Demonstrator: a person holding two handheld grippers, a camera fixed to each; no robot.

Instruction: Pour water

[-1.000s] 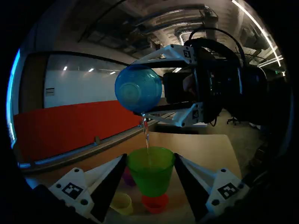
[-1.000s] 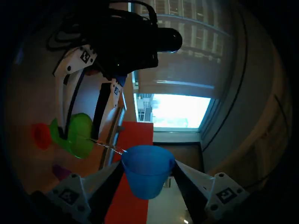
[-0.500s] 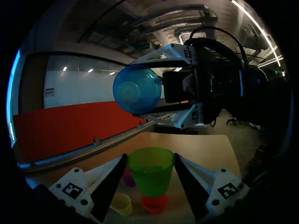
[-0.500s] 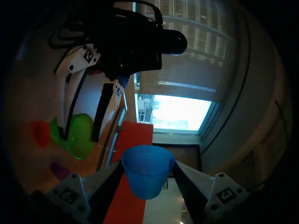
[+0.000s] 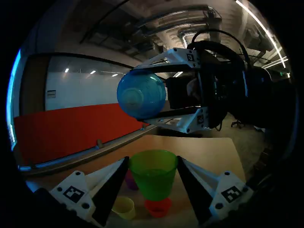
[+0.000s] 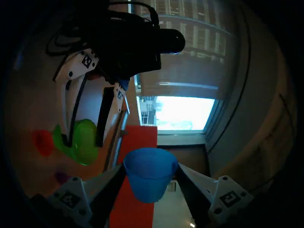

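My left gripper (image 5: 152,175) is shut on an upright green cup (image 5: 153,178) with water in it, held above the wooden table (image 5: 207,152). Above it hangs a blue cup (image 5: 141,94), tipped on its side with its bottom toward me, gripped by the right gripper (image 5: 152,95). No stream falls from it. In the right gripper view my right gripper (image 6: 150,181) is shut on the blue cup (image 6: 149,178), and the green cup (image 6: 81,141) sits farther off between the left gripper's fingers (image 6: 68,110).
Small cups stand on the table under the green one: an orange cup (image 5: 157,207), a yellow cup (image 5: 124,207) and a purple cup (image 5: 131,181). An orange wall panel (image 5: 68,129) and a rail run along the table's far left edge. A bright window (image 6: 178,114) lies beyond.
The water stream from the blue cup into the green cup has stopped. The blue cup has since shifted slightly down and to the right. The green cup has stayed put.
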